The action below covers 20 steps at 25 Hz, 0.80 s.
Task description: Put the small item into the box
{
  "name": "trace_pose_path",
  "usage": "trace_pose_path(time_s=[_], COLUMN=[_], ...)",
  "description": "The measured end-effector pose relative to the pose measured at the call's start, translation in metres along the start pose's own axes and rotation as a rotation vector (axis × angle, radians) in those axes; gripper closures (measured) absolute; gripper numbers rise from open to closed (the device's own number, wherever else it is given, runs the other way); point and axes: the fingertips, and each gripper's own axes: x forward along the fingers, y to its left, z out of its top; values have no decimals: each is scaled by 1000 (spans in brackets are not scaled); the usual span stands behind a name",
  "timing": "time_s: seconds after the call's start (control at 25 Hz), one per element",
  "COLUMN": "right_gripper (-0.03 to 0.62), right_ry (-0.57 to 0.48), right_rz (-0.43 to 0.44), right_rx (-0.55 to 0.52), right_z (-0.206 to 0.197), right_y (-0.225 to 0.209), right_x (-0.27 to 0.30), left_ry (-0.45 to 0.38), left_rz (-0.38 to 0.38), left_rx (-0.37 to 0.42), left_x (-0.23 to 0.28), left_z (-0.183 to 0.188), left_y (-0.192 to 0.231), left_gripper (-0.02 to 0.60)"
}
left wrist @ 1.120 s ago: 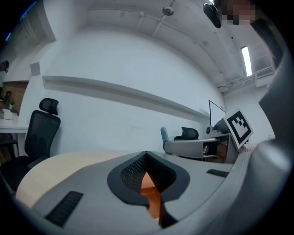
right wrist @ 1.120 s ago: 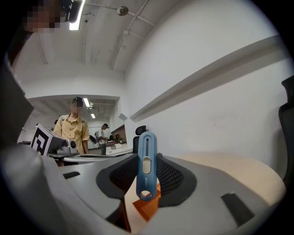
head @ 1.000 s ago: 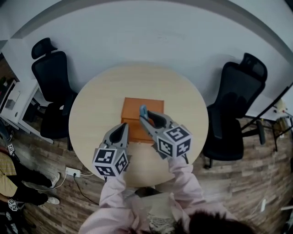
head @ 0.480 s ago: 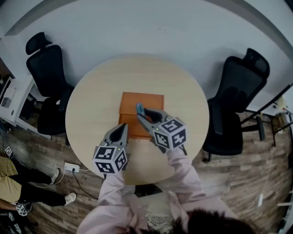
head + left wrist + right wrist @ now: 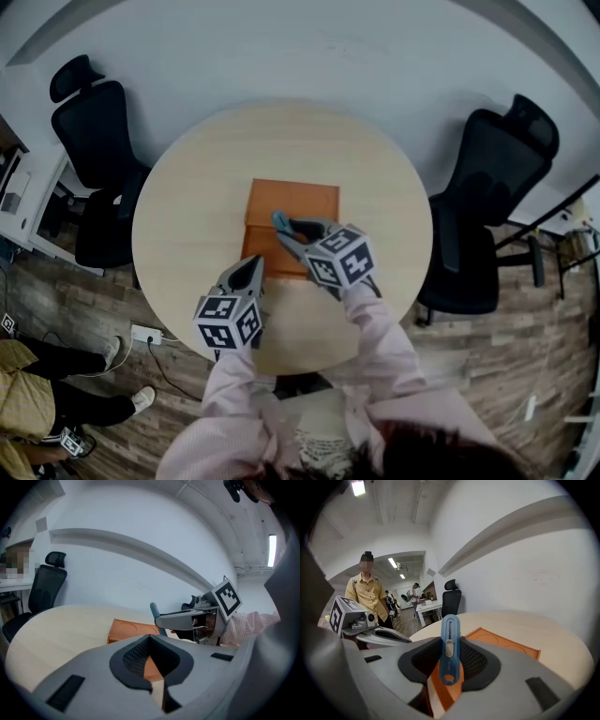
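Both of your grippers have sunk toward the round table (image 5: pixel 187 216) since the earlier frames, and the right gripper (image 5: pixel 286 228) has drawn in, so it now sits over the near edge of the orange box (image 5: pixel 302 199). Your right claw is clamped on the small blue item (image 5: pixel 449 654), a slim stick whose far end pokes out past the fingertips. The task's thing is therefore in the air above the box, not in it. Your left gripper (image 5: pixel 254 266) hovers just beside the box's near left corner, its jaws together with nothing between them. Watch the box: from every view its top looks like a flat closed lid with round recesses. If that is so, letting go now would only drop the item on the lid, where it could slide or bounce off onto the table. The item also seems to be held by its nearer part, so a knock against the box edge could twist it in the pads. With both grippers this close, your left could bump your right when it reaches for the lid.
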Motion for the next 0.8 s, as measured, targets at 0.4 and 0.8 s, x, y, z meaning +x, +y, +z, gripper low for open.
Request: trace_pose_path(time_s=[0.4,0.8], right_gripper=[464,464], right_ry=[139,319], right_rz=[61,99], right_rx=[-54,-90], right_z=[-23,-63], right_y=[-3,-10], right_x=[30,50], left_ry=[51,90], left_rz=[6,4], left_rx=[-58,-114], left_x=[9,16], left_z=[-24,-43], left_y=[13,17], left_gripper=[566,566])
